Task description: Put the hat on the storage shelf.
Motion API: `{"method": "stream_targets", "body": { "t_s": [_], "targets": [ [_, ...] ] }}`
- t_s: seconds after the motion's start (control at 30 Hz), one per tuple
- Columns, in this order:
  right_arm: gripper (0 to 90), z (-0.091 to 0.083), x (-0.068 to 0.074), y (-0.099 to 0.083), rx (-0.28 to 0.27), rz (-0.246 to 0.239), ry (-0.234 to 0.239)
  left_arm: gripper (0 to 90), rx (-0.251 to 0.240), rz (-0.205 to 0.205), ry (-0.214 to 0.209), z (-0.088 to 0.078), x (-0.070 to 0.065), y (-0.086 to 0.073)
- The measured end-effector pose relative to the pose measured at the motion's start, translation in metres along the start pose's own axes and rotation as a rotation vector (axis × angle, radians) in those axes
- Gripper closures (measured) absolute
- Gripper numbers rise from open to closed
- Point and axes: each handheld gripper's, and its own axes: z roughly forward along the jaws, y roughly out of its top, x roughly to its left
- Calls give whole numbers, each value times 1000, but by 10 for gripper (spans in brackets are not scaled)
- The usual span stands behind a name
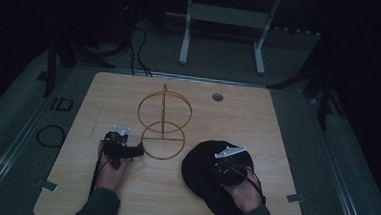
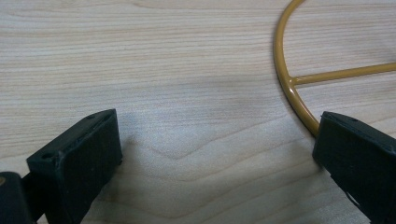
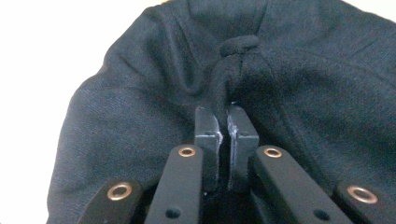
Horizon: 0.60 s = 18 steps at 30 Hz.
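A black cloth cap [image 1: 205,174] lies on the wooden table [image 1: 257,121] at the front right. My right gripper [image 1: 227,166] rests on top of it. In the right gripper view its jaws pinch a raised fold of the cap [image 3: 140,98], and the gripper [image 3: 226,123] is shut on that fold. A gold wire stand [image 1: 163,125] of two hoops on a post stands mid-table. My left gripper [image 1: 136,152] lies on the table just left of the stand's base ring [image 2: 287,84]. The left gripper [image 2: 217,154] is open, with bare wood between its jaws.
A small round grommet [image 1: 217,97] sits in the table's far right part. Beyond the table stand the white legs of a frame [image 1: 185,37]. Dark stands and cables [image 1: 51,135] flank the table on the grey floor.
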Motion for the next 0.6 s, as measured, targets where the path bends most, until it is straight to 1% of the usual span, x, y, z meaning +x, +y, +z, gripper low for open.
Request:
{"method": "stream_targets", "body": {
  "t_s": [0.07,0.13,0.33,0.37,0.6],
  "targets": [
    [858,-6,-2,4,-16,-15,-6,7,0,0,0,0,0,0],
    [859,-9,-3,6,-22,-22,-11,7,0,0,0,0,0,0],
    [861,-22,-8,13,-52,-21,-7,7,0,0,0,0,0,0],
    [862,-25,-9,15,-60,-22,-13,7,0,0,0,0,0,0],
    [862,-37,-16,23,-65,-39,-35,7,1,0,0,0,0,0]
  ]
}}
